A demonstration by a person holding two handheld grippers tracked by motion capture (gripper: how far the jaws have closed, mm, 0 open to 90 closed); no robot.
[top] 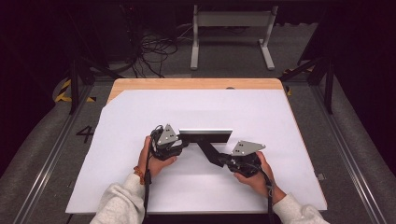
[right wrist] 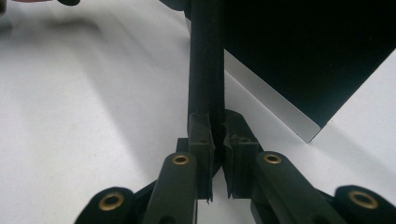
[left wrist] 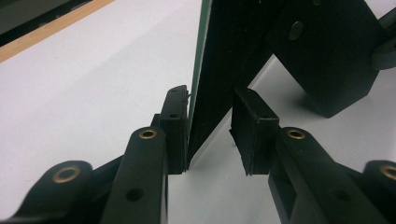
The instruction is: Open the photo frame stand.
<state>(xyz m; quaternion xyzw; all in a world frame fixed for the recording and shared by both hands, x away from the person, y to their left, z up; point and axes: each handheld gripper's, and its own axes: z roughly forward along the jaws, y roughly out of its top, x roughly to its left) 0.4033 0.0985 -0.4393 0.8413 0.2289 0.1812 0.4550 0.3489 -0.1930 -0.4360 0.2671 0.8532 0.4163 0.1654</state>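
A picture frame (top: 205,136) stands upright near the middle of the bench (top: 140,84), on a white sheet (top: 196,112) that covers most of the wooden top; the high view sees its back, a dark panel with a pale strip along the top edge; a black back stand (top: 208,151) slants from the panel down toward the person's right side.

The left tool (left wrist: 210,135) is at the frame's left end; in the left gripper view the frame's edge, with a thin green face on one side, runs up between the jaws; the left pad (left wrist: 176,126) lies against the green face, the other pad stands a little clear of the dark back; jaws apart, straddling the edge, no full clamp visible.

The right tool (right wrist: 217,154) is at the low end of the stand; in the right gripper view the stand's narrow black edge rises from between the pads, which press it from both sides; clamped on the stand; the frame's dark back and pale border fill the upper right behind it.

Left hand (top: 156,161) and right hand (top: 254,175) hold the tools from the near edge, pale sleeves at the bottom, a beaded bracelet (top: 139,174) on the left wrist; grey plates sit on top of both tools.

Beyond the bench: dark floor, loose cables (top: 154,51), a white metal stand (top: 231,32).
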